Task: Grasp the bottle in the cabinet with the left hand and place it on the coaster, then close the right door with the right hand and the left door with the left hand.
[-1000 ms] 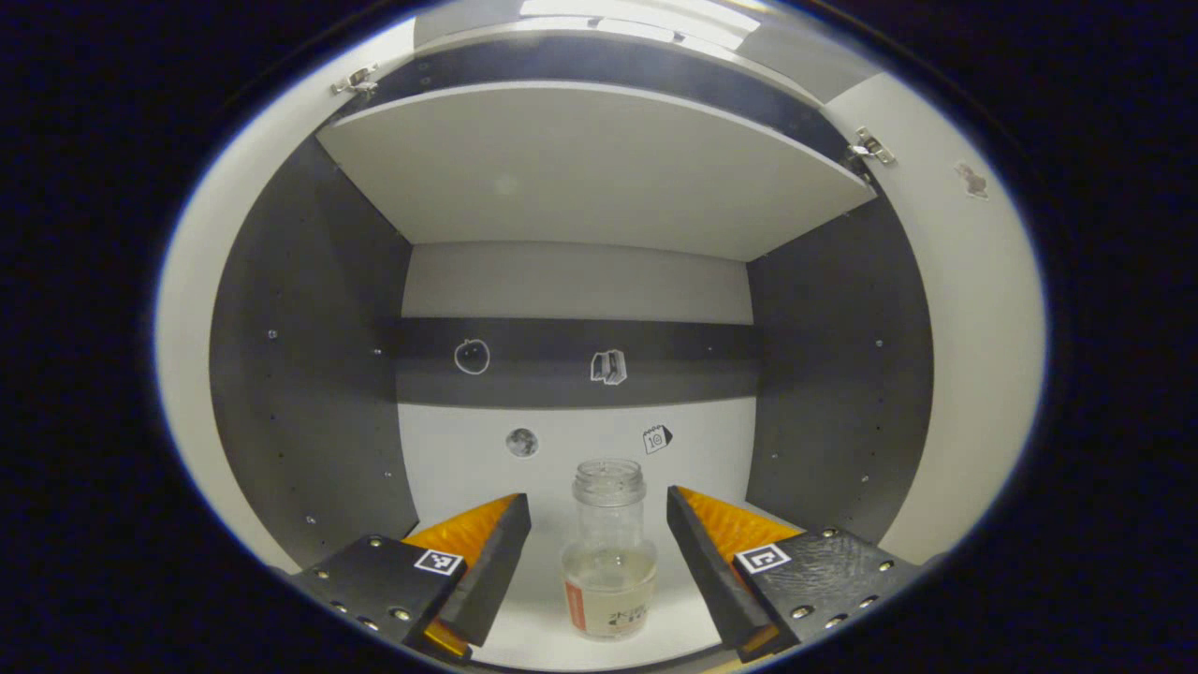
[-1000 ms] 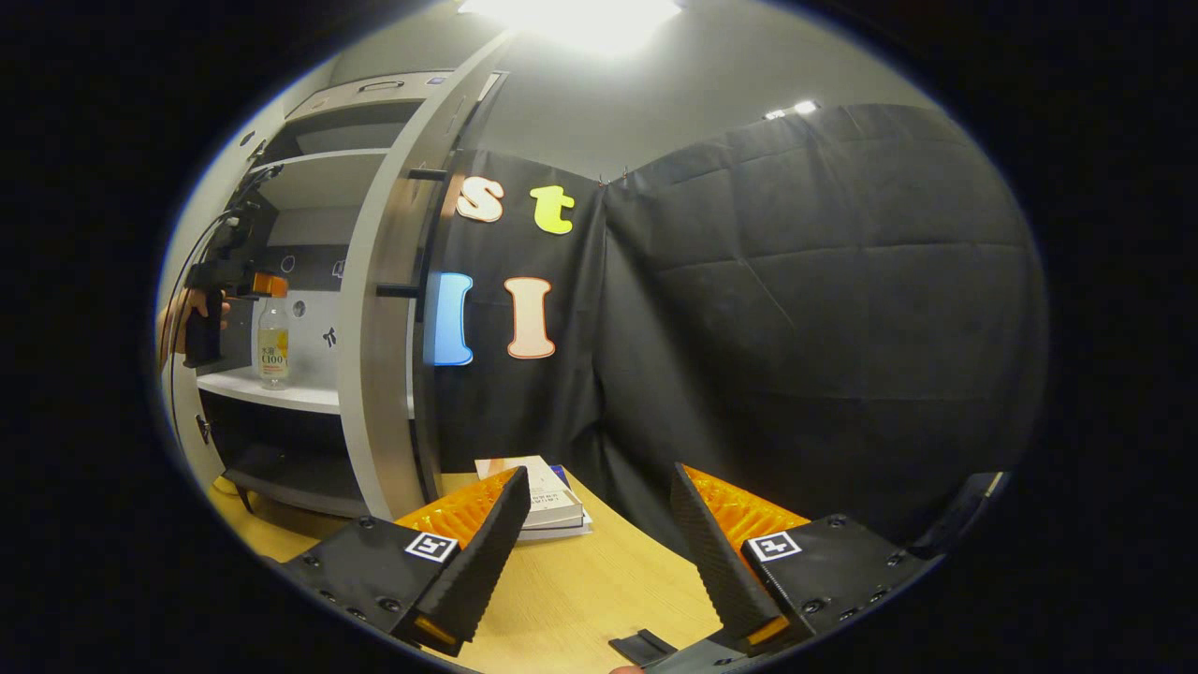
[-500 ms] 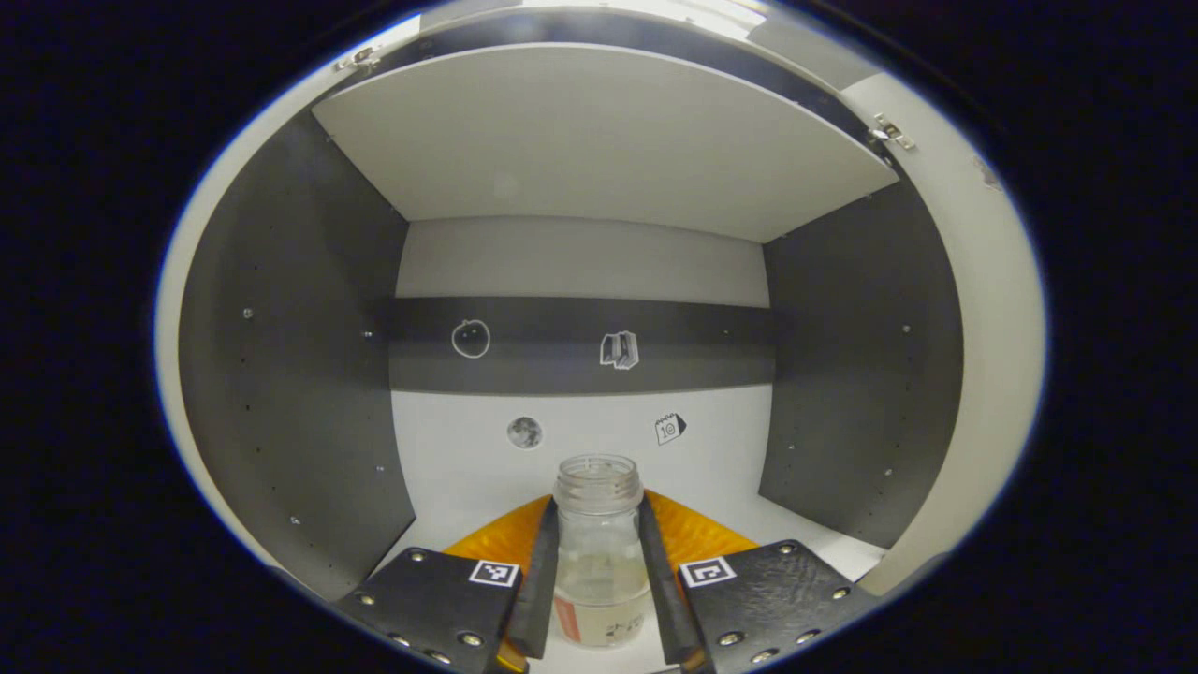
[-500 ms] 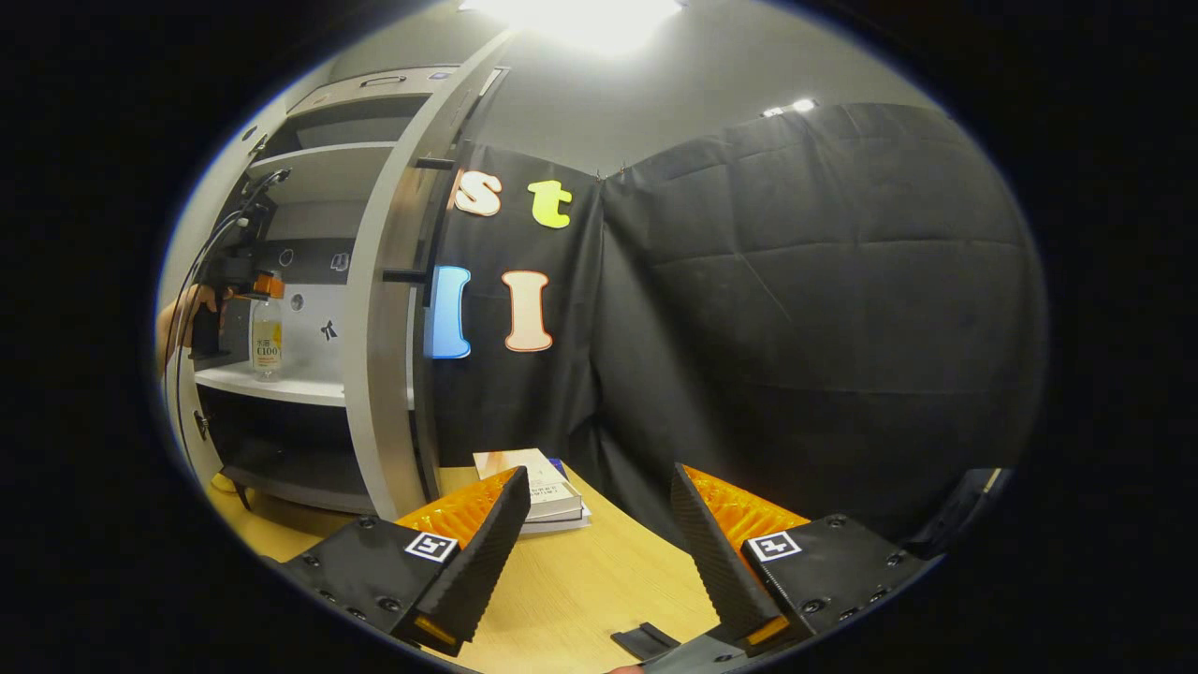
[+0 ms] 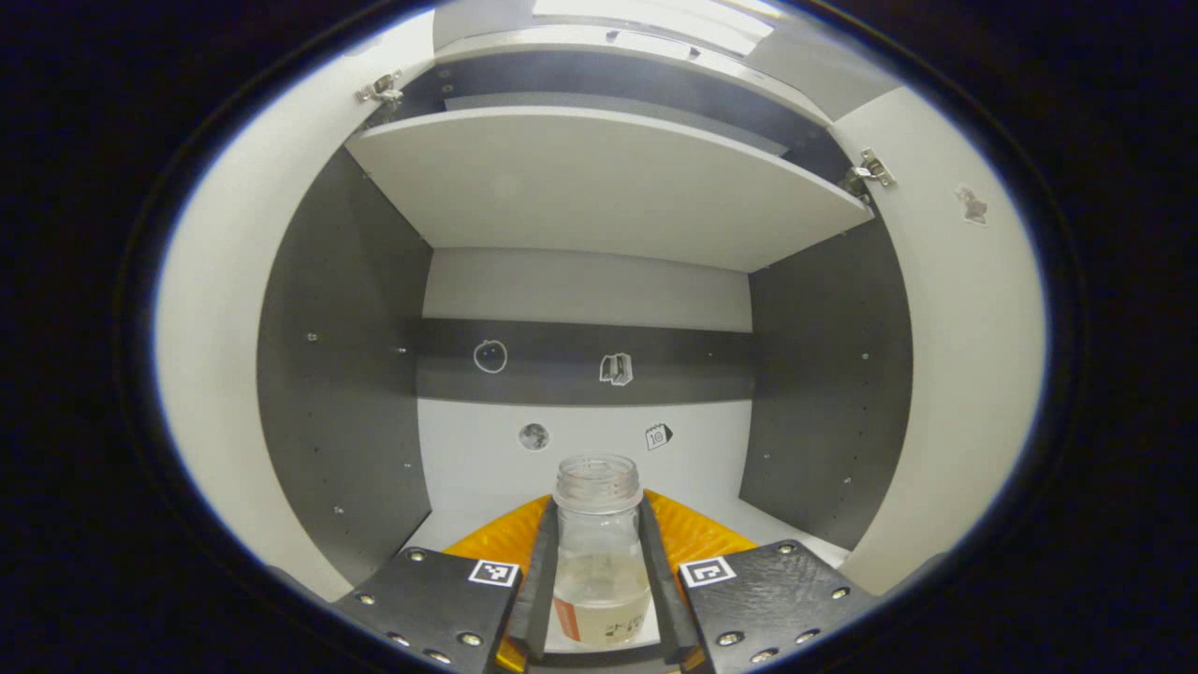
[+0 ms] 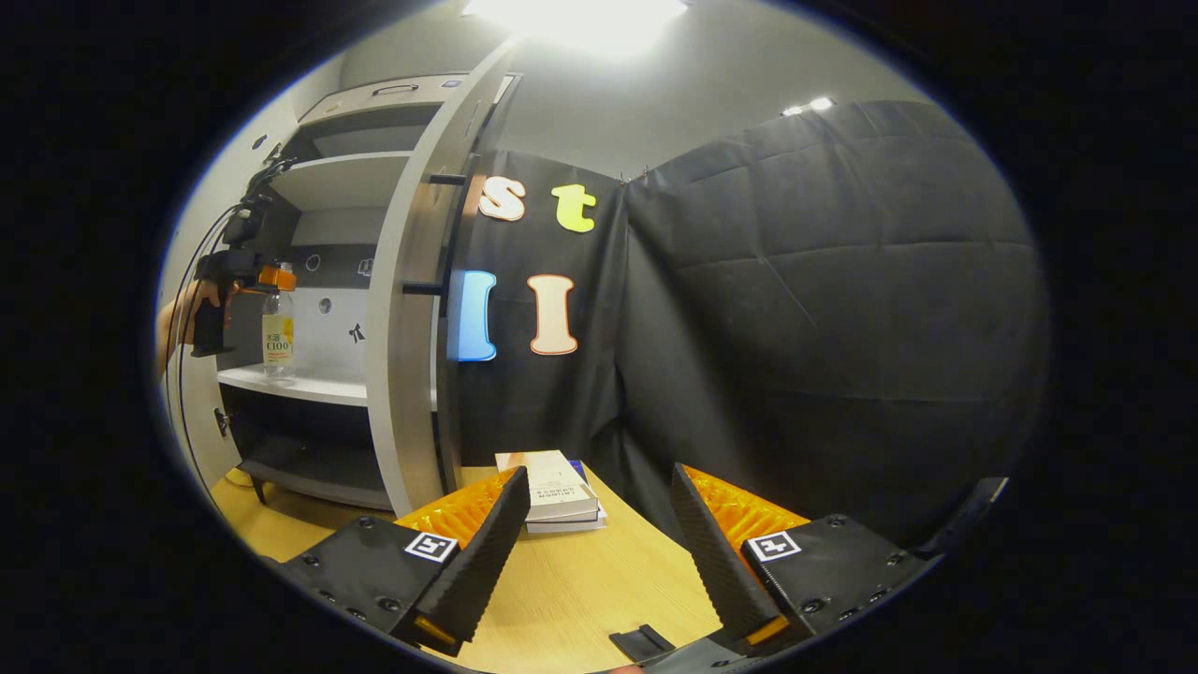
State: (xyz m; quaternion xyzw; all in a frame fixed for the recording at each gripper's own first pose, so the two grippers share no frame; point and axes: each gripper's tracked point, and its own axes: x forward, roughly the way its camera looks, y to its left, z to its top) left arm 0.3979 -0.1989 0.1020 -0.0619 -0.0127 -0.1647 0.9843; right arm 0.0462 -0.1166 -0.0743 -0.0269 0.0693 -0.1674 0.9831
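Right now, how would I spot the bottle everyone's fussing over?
Find the open cabinet beside the black cloth wall, then its white middle shelf. The bottle stands there, clear, uncapped, partly filled with pale liquid, pinched between the left gripper's two fingers.

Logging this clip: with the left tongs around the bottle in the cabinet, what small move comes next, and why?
Probably lift the bottle slightly and draw it out of the cabinet: the left tongs press both its sides, and it appears to stand on the shelf.
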